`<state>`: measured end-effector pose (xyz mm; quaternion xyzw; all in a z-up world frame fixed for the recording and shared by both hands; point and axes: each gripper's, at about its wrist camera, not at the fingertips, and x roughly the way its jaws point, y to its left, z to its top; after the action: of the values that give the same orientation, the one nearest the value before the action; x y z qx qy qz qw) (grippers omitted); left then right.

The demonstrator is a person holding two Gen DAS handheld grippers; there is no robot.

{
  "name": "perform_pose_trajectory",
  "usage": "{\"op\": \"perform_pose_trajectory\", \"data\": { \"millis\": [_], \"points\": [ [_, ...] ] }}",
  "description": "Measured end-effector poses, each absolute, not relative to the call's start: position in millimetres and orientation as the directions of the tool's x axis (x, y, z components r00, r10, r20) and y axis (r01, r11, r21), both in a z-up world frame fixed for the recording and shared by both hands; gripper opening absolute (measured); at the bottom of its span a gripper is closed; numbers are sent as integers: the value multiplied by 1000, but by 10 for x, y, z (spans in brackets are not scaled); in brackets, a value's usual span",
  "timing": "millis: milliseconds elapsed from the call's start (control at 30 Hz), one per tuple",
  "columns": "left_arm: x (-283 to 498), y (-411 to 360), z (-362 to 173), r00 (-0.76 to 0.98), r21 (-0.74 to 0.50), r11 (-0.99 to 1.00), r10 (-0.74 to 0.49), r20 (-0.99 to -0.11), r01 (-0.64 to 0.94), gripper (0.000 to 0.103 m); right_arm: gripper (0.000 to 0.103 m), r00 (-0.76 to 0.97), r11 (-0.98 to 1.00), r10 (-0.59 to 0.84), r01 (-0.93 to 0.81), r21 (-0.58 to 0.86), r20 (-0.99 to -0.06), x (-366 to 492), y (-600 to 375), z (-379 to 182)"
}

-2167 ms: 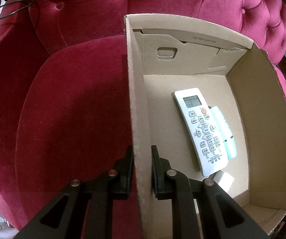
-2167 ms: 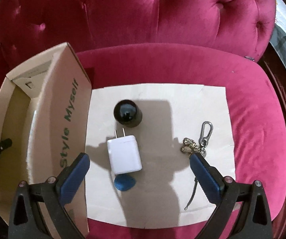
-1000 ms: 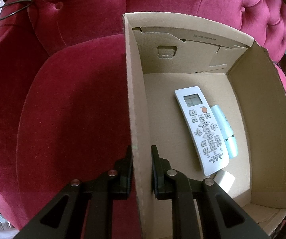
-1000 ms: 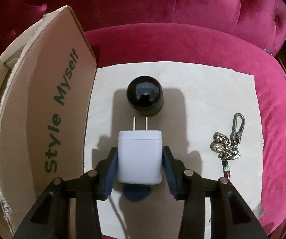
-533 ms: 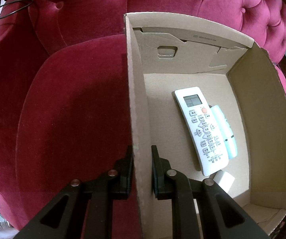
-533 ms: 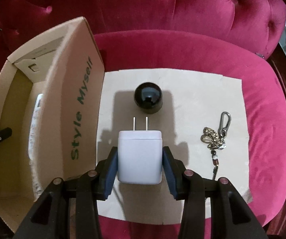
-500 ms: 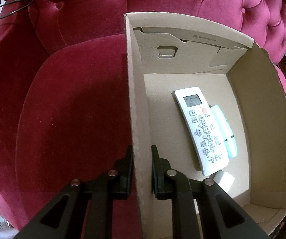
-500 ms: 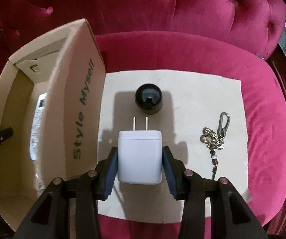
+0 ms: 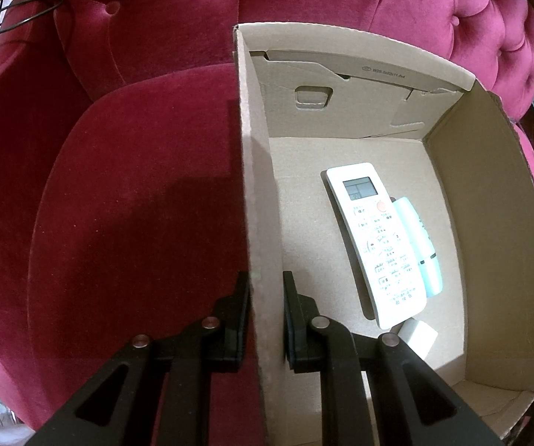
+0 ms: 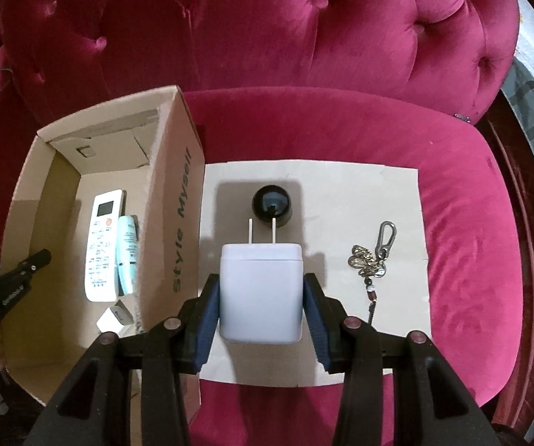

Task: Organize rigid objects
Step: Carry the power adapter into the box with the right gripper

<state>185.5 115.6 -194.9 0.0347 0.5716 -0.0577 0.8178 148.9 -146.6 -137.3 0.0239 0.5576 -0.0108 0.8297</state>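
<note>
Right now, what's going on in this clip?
A person with a gripper in each hand is sorting loose items into a cardboard box on a red velvet seat. The left gripper is shut on the box's side wall. The right gripper holds a white charger, prongs forward, above the paper sheet. A remote, a pale tube and a small white block lie in the box. A black cap and a keychain remain on the sheet.
</note>
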Motion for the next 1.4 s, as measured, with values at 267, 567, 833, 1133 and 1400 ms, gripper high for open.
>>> {"op": "perform_pose_trajectory", "data": {
  "millis": [267, 567, 833, 1133, 1400],
  "points": [
    [1856, 1163, -1959, 341, -9, 991, -54, -939, 133, 17, 46, 402, 999, 8, 30, 22, -916, 1429, -1402, -1100],
    [1849, 1163, -1968, 341, -11, 991, -56, -938, 133, 17, 46, 433, 999, 39, -26, 31, -900, 1406, -1167, -742],
    [1849, 1161, -1971, 340, -12, 991, -57, -939, 133, 17, 46, 444, 993, 89, -113, 42, -891, 1390, -822, -620],
    [1852, 1157, -1967, 340, -11, 991, -56, -939, 134, 17, 46, 430, 976, 163, -204, 80, -888, 1368, -405, -745],
    [1849, 1162, -1955, 341, -13, 991, -58, -938, 133, 17, 46, 402, 965, 185, -247, 89, -897, 1364, -130, -1003]
  ]
}}
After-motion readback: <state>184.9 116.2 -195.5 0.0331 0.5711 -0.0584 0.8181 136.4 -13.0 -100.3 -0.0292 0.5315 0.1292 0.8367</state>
